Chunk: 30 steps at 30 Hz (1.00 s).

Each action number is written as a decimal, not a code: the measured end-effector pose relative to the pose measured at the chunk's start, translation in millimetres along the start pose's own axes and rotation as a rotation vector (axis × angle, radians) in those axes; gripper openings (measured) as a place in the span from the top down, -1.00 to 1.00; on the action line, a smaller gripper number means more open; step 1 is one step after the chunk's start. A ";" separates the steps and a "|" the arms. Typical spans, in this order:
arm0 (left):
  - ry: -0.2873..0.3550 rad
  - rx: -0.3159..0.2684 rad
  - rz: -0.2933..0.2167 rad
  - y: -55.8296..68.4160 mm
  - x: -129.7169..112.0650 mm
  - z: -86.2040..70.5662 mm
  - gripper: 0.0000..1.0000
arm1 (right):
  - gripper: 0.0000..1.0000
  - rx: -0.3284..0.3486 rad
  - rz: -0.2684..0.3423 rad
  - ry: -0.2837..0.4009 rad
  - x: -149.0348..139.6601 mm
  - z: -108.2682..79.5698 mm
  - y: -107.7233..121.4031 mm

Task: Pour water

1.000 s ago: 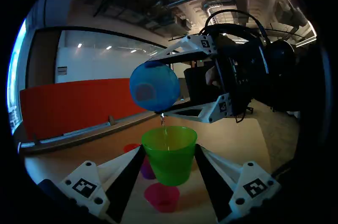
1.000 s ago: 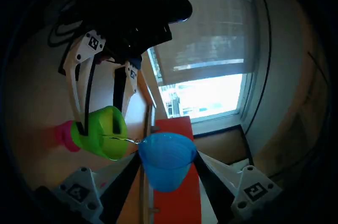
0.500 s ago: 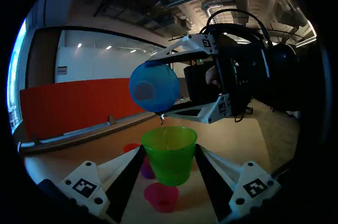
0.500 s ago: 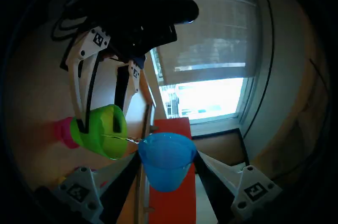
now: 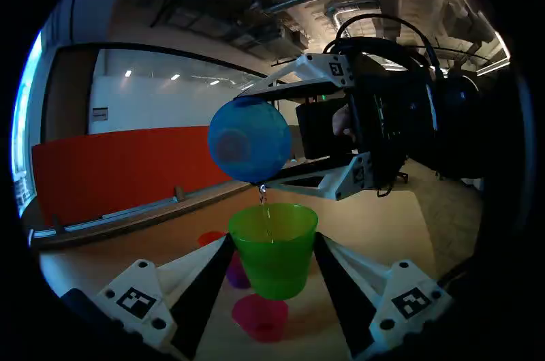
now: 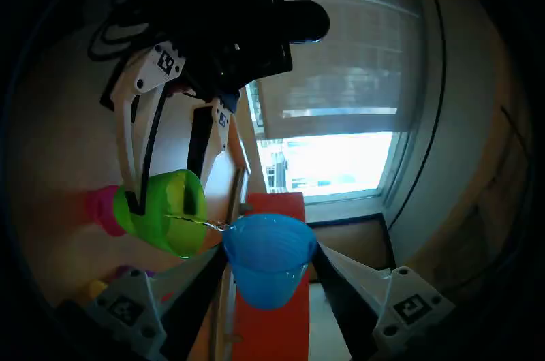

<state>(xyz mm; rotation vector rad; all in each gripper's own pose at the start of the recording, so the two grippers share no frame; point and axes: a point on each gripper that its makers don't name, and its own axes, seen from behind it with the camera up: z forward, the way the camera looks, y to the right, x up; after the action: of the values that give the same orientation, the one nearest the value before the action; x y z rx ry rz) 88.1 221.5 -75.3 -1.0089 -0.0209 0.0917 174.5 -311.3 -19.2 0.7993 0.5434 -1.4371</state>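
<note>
As my right claw [image 6: 269,255] tips its gripped blue plastic cup [image 6: 269,274], water [image 5: 263,192] trickles into the green plastic cup [image 5: 274,262] my left claw [image 5: 272,248] clamps; next, I'd tilt further.

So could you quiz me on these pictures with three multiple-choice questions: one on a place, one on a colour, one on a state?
1. Where is the blue cup relative to the green cup?
A above it; B inside it; C beneath it.
2. What colour is the cup on the table nearest the camera in the left gripper view?
A white; B pink; C black.
3. How is the blue cup held?
A upright; B lying on the table; C tipped, trickling water.

Answers:
1 A: it hangs over the green rim.
2 B: the pink cup stands below the green one.
3 C: a thin stream falls from its lip into the green cup.
</note>
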 end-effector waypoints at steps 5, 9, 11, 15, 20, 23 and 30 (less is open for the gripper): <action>-0.001 0.001 0.001 -0.1 -0.8 -0.3 -0.67 | -0.81 -0.001 -0.012 0.001 0.4 0.2 -0.5; 0.000 0.003 0.001 -0.5 -1.0 -0.5 -0.66 | -0.81 -0.001 -0.033 -0.002 0.9 0.0 -1.4; 0.000 0.003 0.001 -1.0 -0.6 -0.4 -0.66 | -0.81 0.001 -0.042 -0.004 0.9 0.1 -2.6; 0.001 0.003 0.001 -1.5 0.1 -0.8 -0.66 | -0.81 0.001 -0.055 -0.004 2.0 -0.1 -4.1; 0.001 0.003 0.002 -1.5 1.0 -0.4 -0.66 | -0.81 -0.004 -0.069 -0.003 4.7 -0.6 -3.1; 0.001 0.001 0.002 -1.0 1.6 -0.1 -0.66 | -0.81 -0.005 -0.079 -0.002 6.0 -0.7 -3.4; 0.001 0.001 0.003 -1.0 0.6 0.6 -0.67 | -0.81 -0.005 -0.088 0.003 8.2 -1.9 -3.8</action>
<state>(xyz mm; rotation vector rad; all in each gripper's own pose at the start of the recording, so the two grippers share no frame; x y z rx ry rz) 88.7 221.5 -74.1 -1.0083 -0.0187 0.0942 171.8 -315.0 -27.1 0.7817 0.5910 -1.5149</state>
